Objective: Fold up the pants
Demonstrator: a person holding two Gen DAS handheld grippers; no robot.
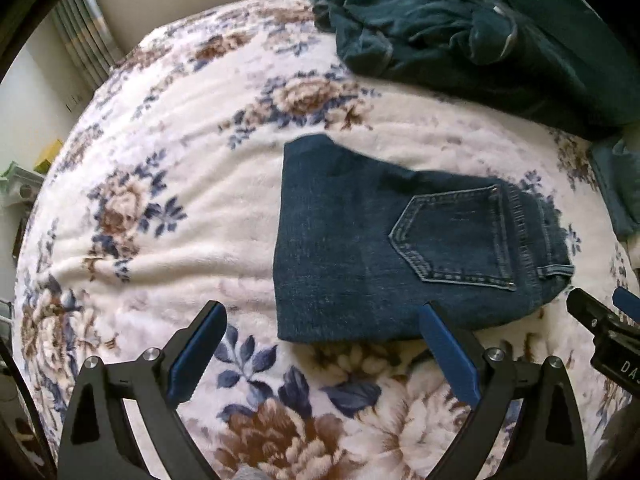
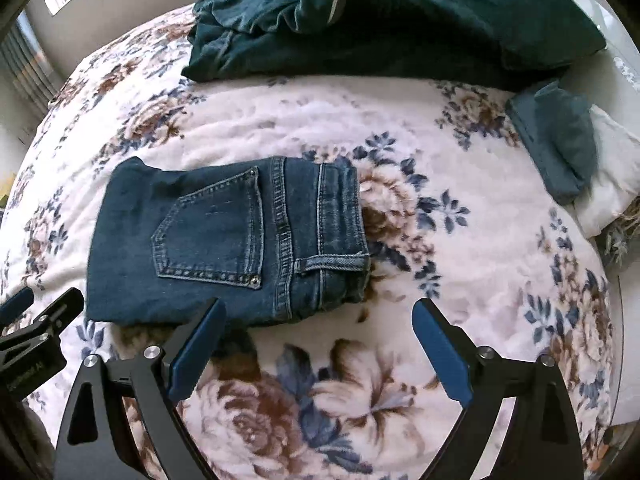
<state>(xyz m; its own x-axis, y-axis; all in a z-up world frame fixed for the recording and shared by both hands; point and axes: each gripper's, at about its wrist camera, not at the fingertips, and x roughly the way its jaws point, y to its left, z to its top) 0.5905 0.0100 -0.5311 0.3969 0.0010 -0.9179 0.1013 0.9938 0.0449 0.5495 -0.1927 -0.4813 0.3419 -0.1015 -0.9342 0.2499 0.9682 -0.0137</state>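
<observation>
A pair of blue jeans [image 1: 380, 248] lies folded into a compact rectangle on the floral blanket [image 1: 160, 200], back pocket up, waistband to the right. My left gripper [image 1: 322, 312] hangs open above the blanket just in front of the jeans' near edge, nothing between its blue pads. The right wrist view shows the same folded jeans [image 2: 224, 240] at centre left. My right gripper [image 2: 320, 308] stands open above the blanket by the waistband corner, holding nothing. Each gripper's tip shows at the edge of the other's view.
A heap of dark teal clothing [image 1: 460, 36] lies at the far side of the bed [image 2: 400, 20]. A small grey-blue folded cloth [image 2: 560, 148] sits at the right beside a white pillow [image 2: 612, 184]. A radiator and wall stand at the far left.
</observation>
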